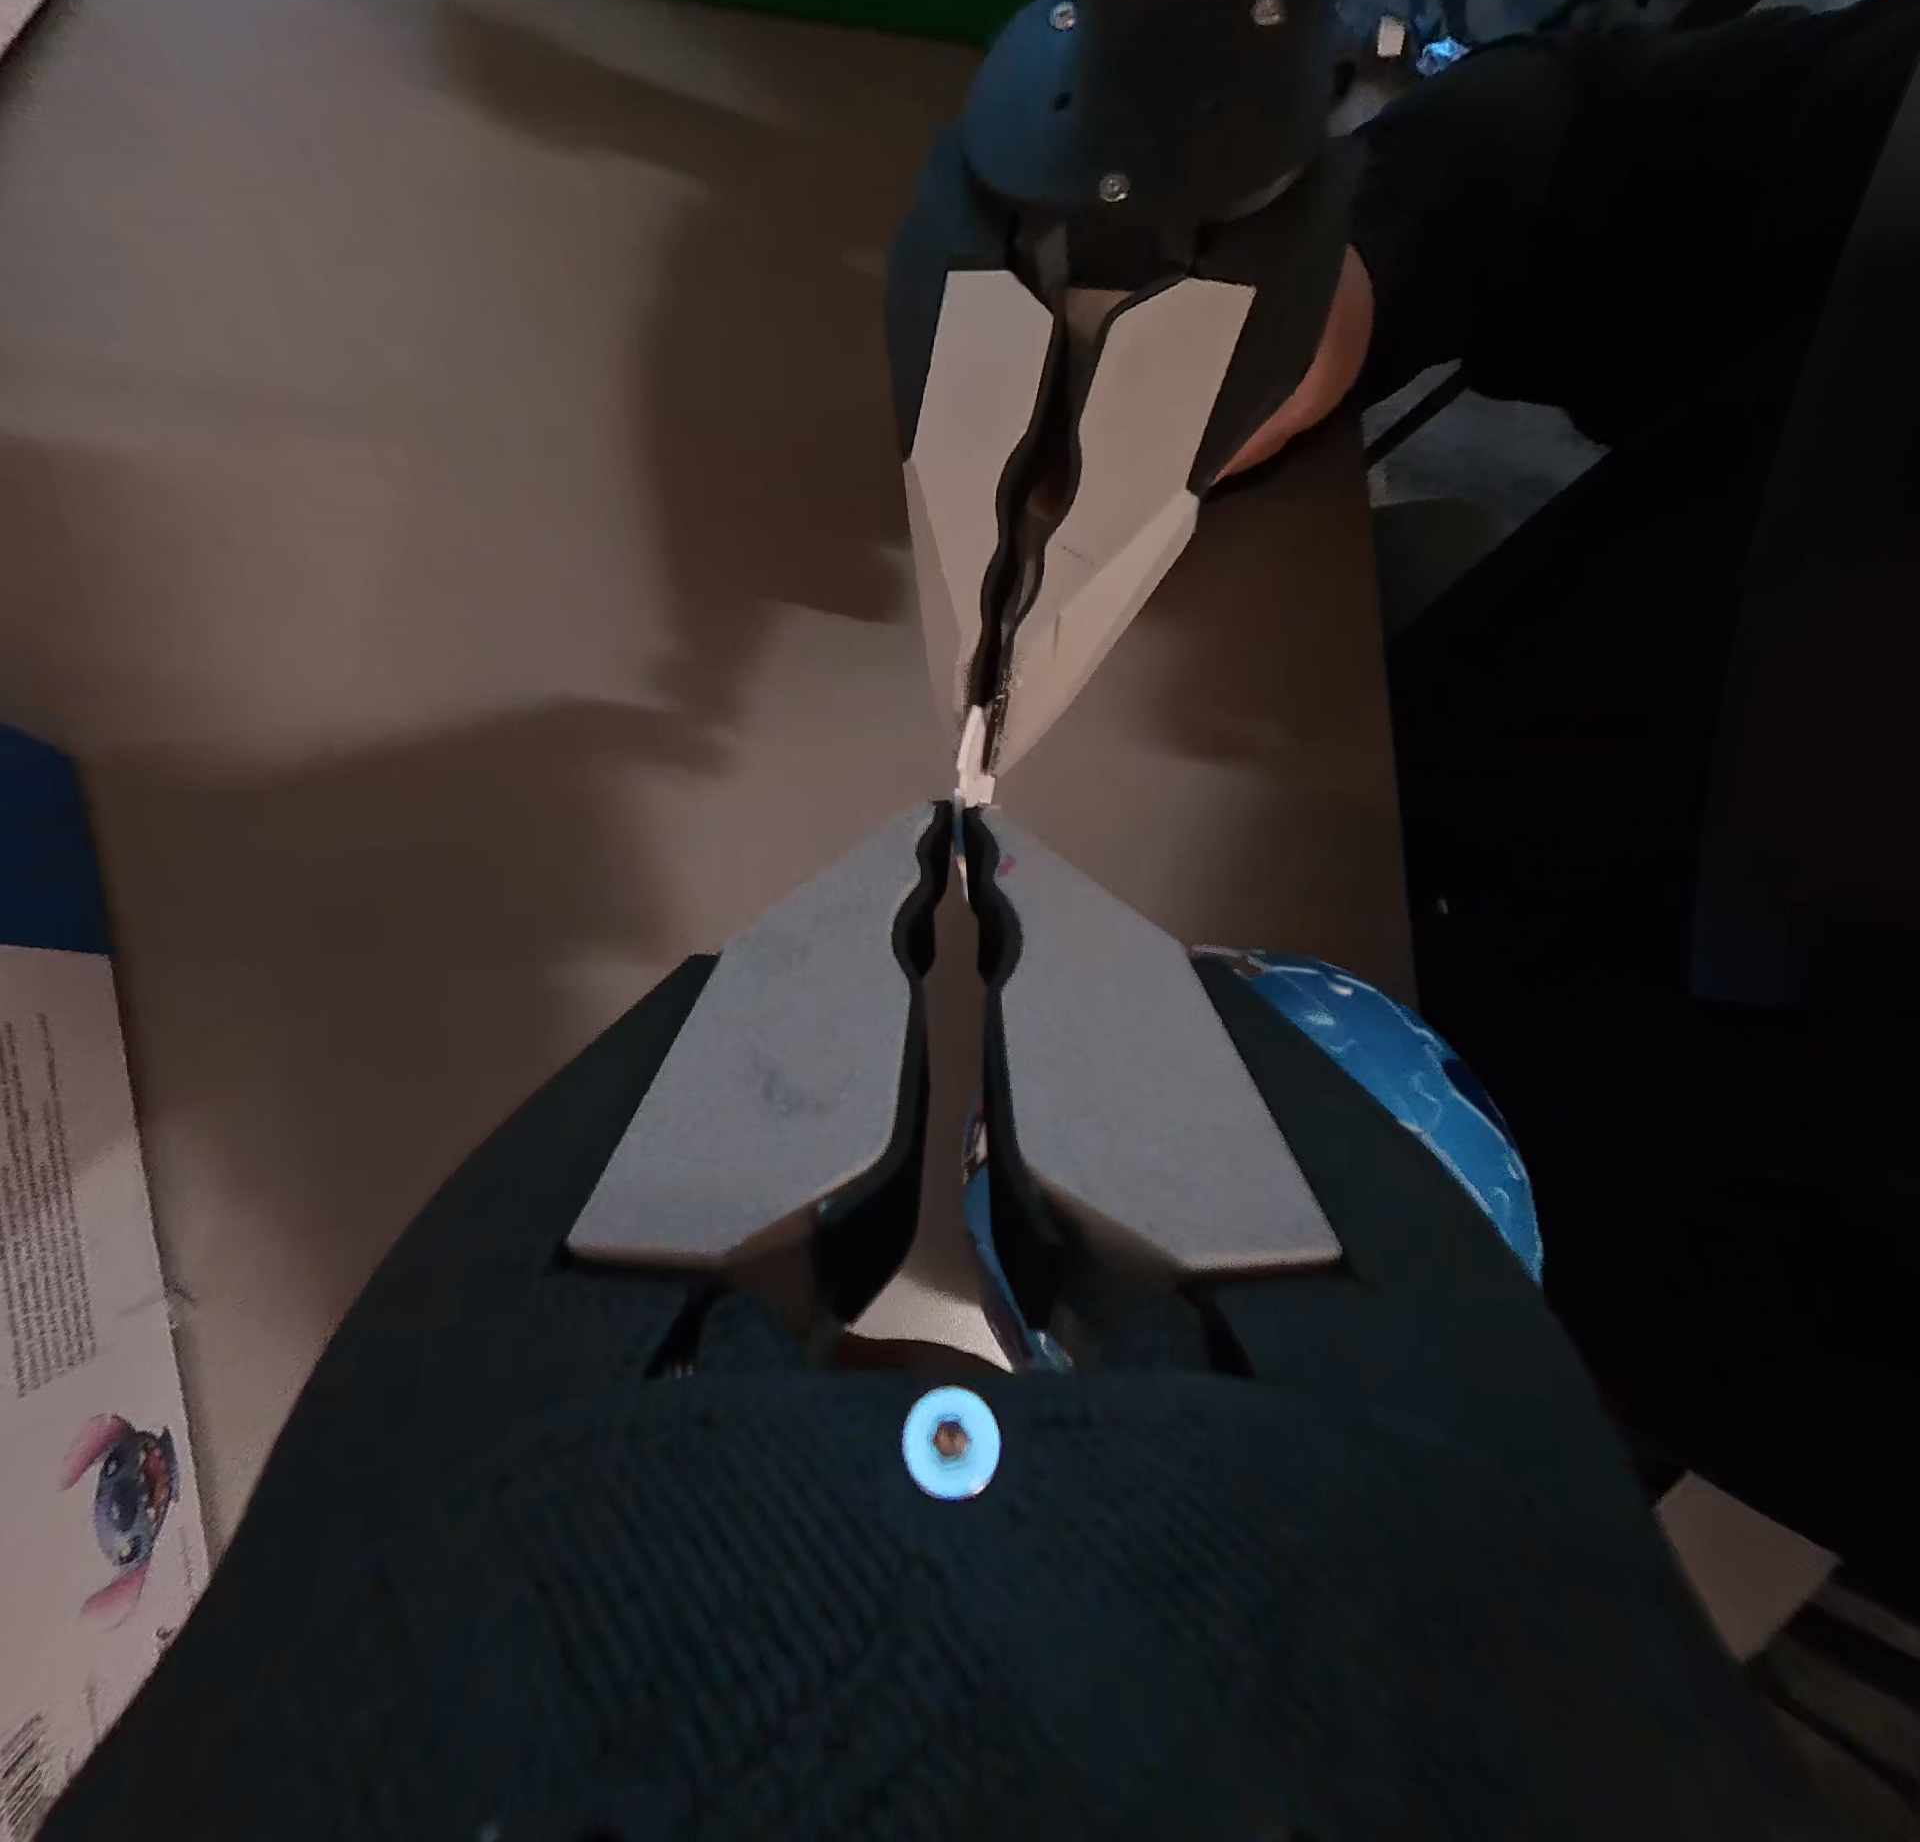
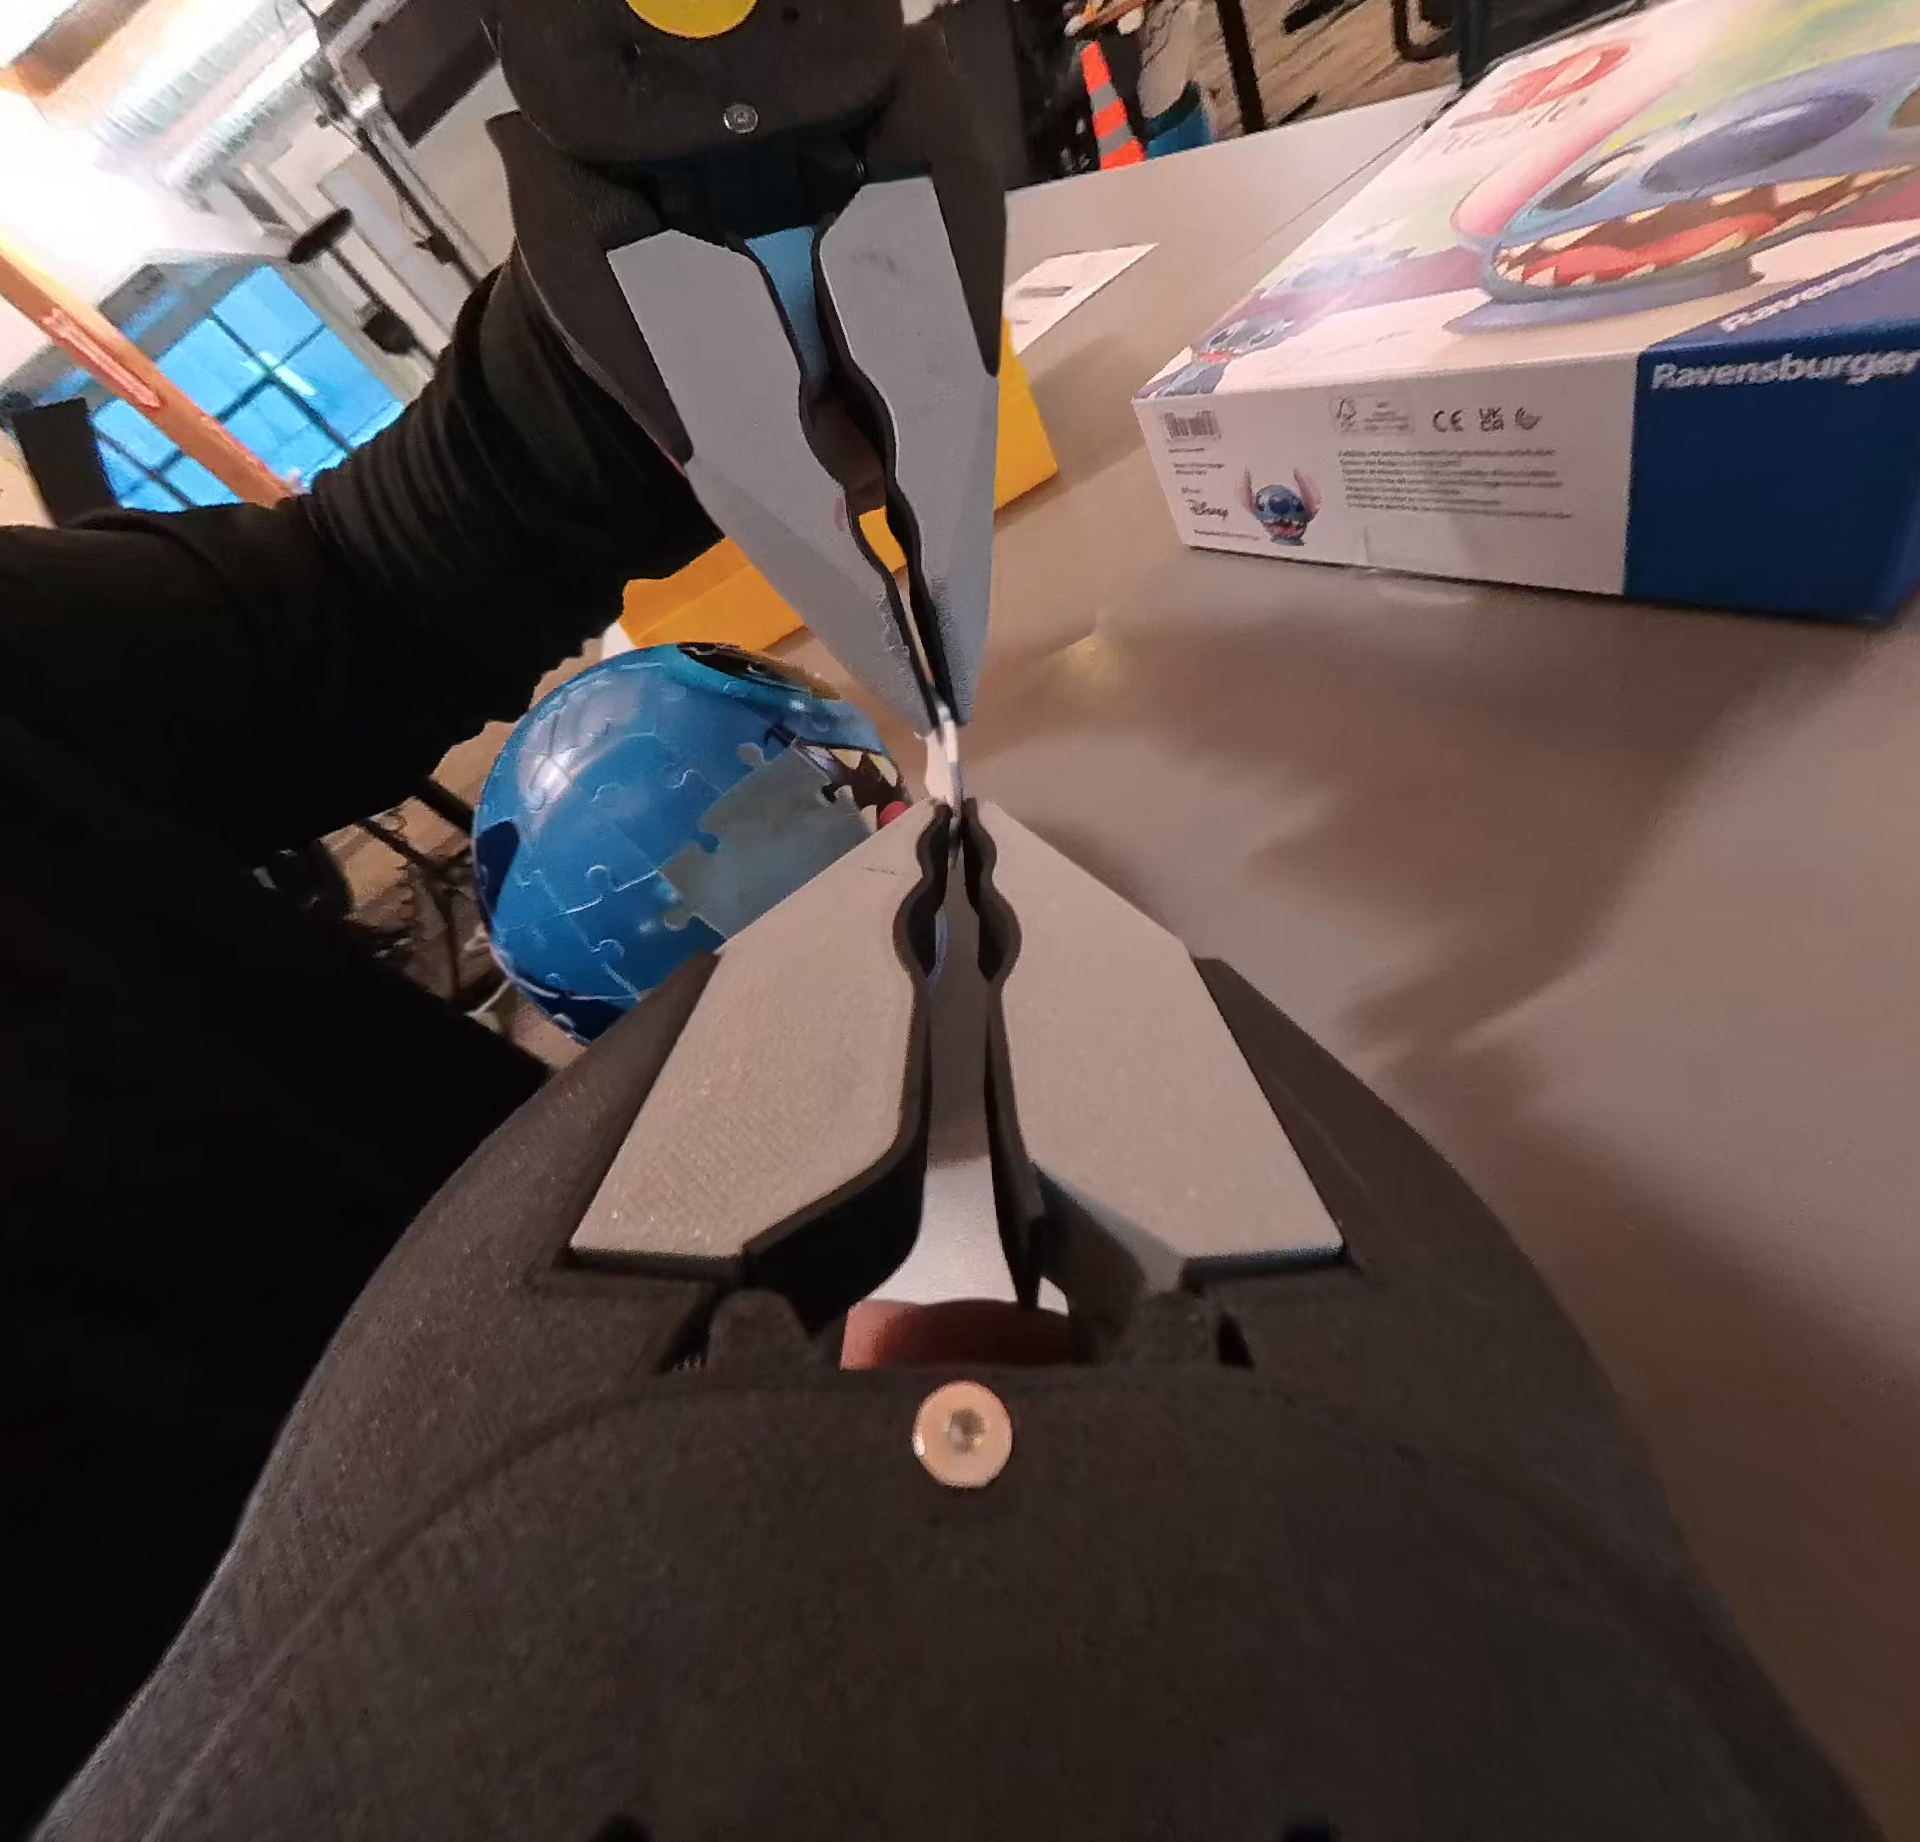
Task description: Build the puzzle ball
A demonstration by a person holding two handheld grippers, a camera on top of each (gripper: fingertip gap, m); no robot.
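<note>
Both grippers are meeting tip to tip over the table (image 2: 1455, 909), each with its jaws drawn nearly together. The left gripper (image 1: 961, 810) and the right gripper (image 2: 958, 807) are both pinching a thin, pale puzzle piece (image 1: 975, 753) that is bridging the small gap between the two sets of fingertips, seen edge-on in both views. The puzzle ball (image 2: 665, 836), blue and partly built with a grey unfilled patch facing up, is sitting below and to the side of the fingers, not touching them; in the left wrist view only a slice of it is showing behind the right-hand finger. The risk here looks like a dropped or bent piece: so little of it is lying between the pads that if one gripper is releasing while the other is gripping only an edge, the piece is likely to twist out and fall, and pulling while both are clamping could crease it. Hard to make out are the piece's shape, its printed face and how deep it is sitting in either grip. The puzzle box (image 2: 1558, 421) is lying well beyond the fingertips, cut off at the frame edge.
</note>
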